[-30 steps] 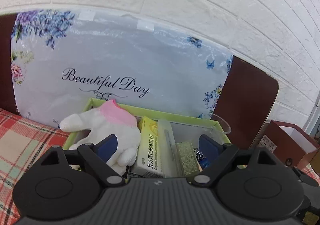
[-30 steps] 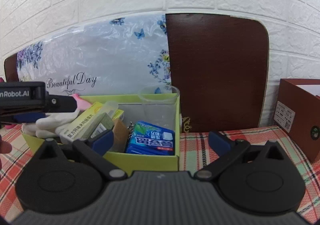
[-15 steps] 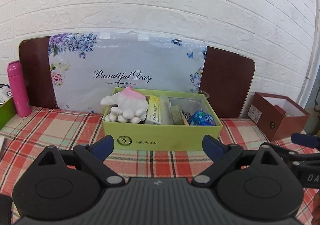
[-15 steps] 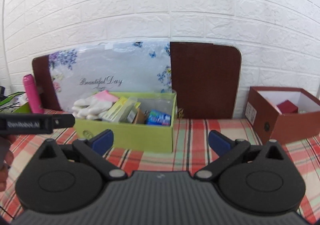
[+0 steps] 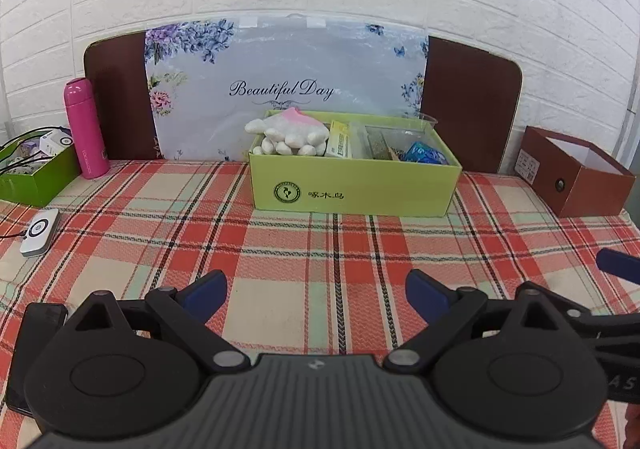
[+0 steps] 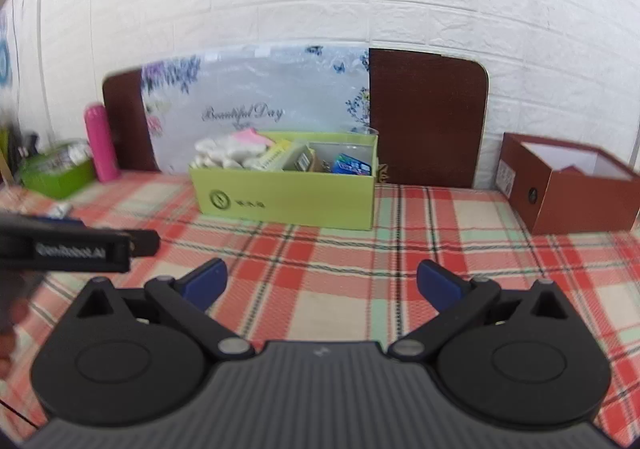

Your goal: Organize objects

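Note:
A light green box [image 5: 354, 189] stands on the plaid tablecloth near the back wall. It holds a white and pink glove [image 5: 290, 133], a yellow medicine box [image 5: 338, 139], a clear cup and a blue packet [image 5: 426, 154]. The box also shows in the right wrist view [image 6: 288, 195]. My left gripper [image 5: 316, 295] is open and empty, well back from the box over the cloth. My right gripper [image 6: 320, 283] is open and empty, also back from the box.
A pink bottle [image 5: 85, 127] and a dark green box [image 5: 36, 175] stand at the left. A white device [image 5: 39, 232] lies on the cloth. A brown box [image 5: 576, 175] stands at the right. A floral board [image 5: 284, 89] leans on the brick wall.
Both grippers have pulled back from the green box, which was close a second ago and is now far across the cloth. Both stay open and empty.

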`<state>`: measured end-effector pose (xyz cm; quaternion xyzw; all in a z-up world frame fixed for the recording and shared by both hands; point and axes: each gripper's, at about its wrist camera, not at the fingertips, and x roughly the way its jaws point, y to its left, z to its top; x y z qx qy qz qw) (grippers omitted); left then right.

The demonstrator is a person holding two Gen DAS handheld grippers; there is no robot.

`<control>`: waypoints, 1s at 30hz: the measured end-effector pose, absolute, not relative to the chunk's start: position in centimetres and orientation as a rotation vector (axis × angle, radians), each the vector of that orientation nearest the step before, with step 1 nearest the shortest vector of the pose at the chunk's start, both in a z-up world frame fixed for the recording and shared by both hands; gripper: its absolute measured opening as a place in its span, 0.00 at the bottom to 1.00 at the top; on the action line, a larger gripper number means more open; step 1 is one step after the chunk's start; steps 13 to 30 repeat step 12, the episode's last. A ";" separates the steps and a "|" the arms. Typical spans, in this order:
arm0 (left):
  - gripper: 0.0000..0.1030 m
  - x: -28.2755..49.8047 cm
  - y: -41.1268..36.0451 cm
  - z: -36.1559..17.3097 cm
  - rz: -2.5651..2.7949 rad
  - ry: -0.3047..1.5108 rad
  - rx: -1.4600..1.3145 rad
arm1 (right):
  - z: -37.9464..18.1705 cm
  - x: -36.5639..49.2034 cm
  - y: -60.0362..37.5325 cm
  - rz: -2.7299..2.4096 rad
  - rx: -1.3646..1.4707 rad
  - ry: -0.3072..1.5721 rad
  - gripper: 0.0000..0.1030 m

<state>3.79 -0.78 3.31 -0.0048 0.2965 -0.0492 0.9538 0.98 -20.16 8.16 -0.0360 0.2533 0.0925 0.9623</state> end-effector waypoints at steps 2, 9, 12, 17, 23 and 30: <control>0.96 3.9 -0.9 2.8 -0.094 0.608 -0.006 | 7.2 1.3 -19.3 0.161 -0.130 0.485 1.00; 0.96 4.4 -0.8 1.9 -0.076 0.617 0.010 | 5.5 2.7 -18.5 0.157 -0.129 0.521 1.00; 0.96 4.6 -0.7 1.7 -0.064 0.617 -0.002 | 5.2 3.2 -18.6 0.145 -0.118 0.532 1.00; 0.96 4.6 -0.7 1.7 -0.064 0.617 -0.002 | 5.2 3.2 -18.6 0.145 -0.118 0.532 1.00; 0.96 4.6 -0.7 1.7 -0.064 0.617 -0.002 | 5.2 3.2 -18.6 0.145 -0.118 0.532 1.00; 0.96 4.6 -0.7 1.7 -0.064 0.617 -0.002 | 5.2 3.2 -18.6 0.145 -0.118 0.532 1.00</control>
